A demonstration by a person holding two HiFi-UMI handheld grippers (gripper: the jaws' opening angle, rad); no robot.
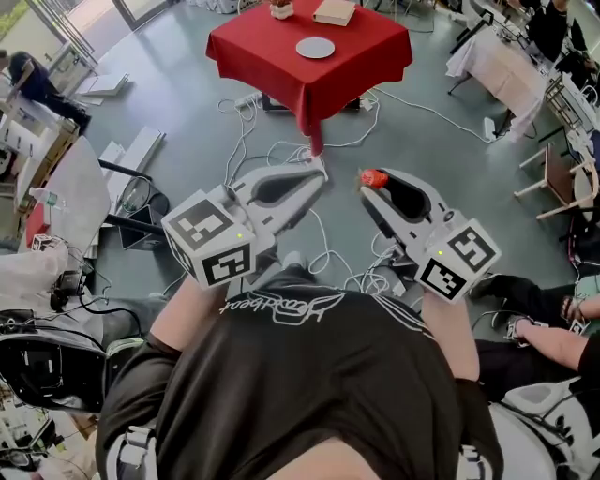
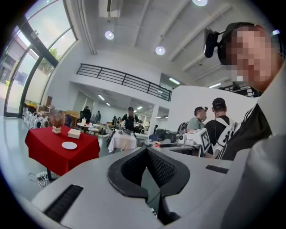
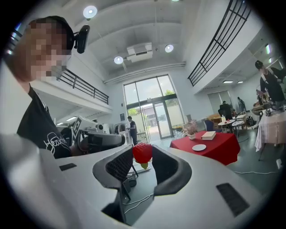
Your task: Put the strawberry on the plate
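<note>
A red strawberry [image 3: 142, 153] sits pinched between the tips of my right gripper [image 3: 143, 154], and it shows as a red spot [image 1: 374, 178] at the gripper's front end [image 1: 371, 184] in the head view. My left gripper [image 1: 317, 172] is held beside it, jaws shut with nothing in them [image 2: 145, 149]. The white plate [image 1: 315, 48] lies on a table with a red cloth [image 1: 281, 47] some way ahead across the floor. That plate also appears small in the right gripper view [image 3: 199, 147] and the left gripper view [image 2: 69, 145].
A book [image 1: 335, 12] and a small flower pot [image 1: 281, 8] share the red table. White cables [image 1: 272, 150] trail over the grey floor between me and the table. Other tables, chairs and people stand around the hall's edges.
</note>
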